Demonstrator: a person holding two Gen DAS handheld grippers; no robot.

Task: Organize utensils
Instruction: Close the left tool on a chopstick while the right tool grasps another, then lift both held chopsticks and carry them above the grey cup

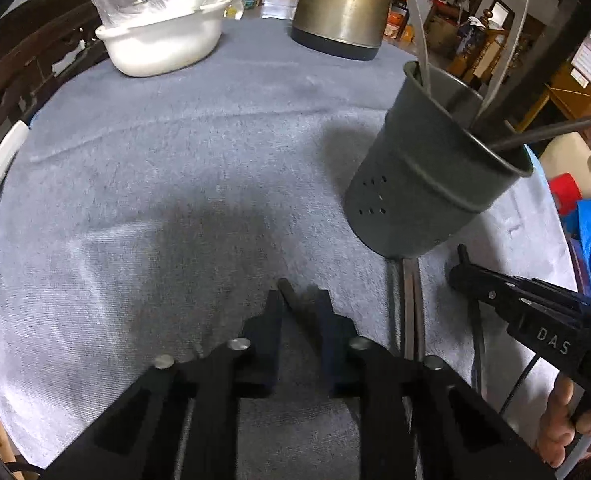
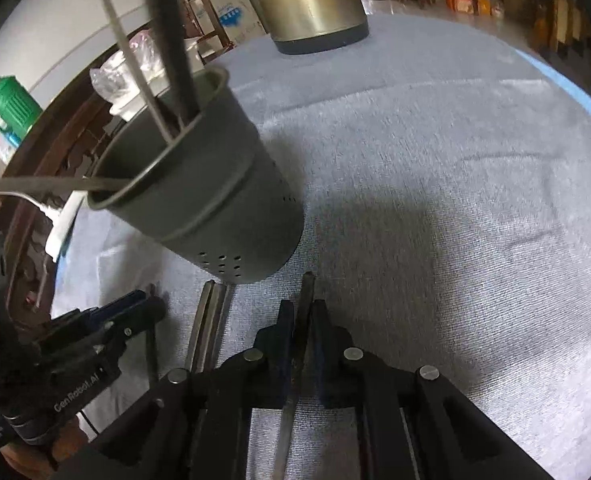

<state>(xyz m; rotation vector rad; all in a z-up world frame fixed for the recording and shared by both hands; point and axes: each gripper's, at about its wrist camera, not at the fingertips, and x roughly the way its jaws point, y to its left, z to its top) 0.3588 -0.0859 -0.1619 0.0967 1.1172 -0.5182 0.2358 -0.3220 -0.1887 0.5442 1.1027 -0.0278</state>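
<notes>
The left gripper (image 1: pixel 300 300) is narrowed on a thin dark chopstick-like stick (image 1: pixel 289 294); the right gripper (image 2: pixel 302 312) pinches a flat slim metal utensil handle (image 2: pixel 306 300). Both seem stiff, light, probably slippery, so gripping near one end suits. Between the grippers lie more dark sticks (image 1: pixel 409 312). Just ahead stands the grey perforated metal utensil cup (image 2: pixel 215 200), and beyond it the brass-coloured kettle (image 1: pixel 343 4).
</notes>
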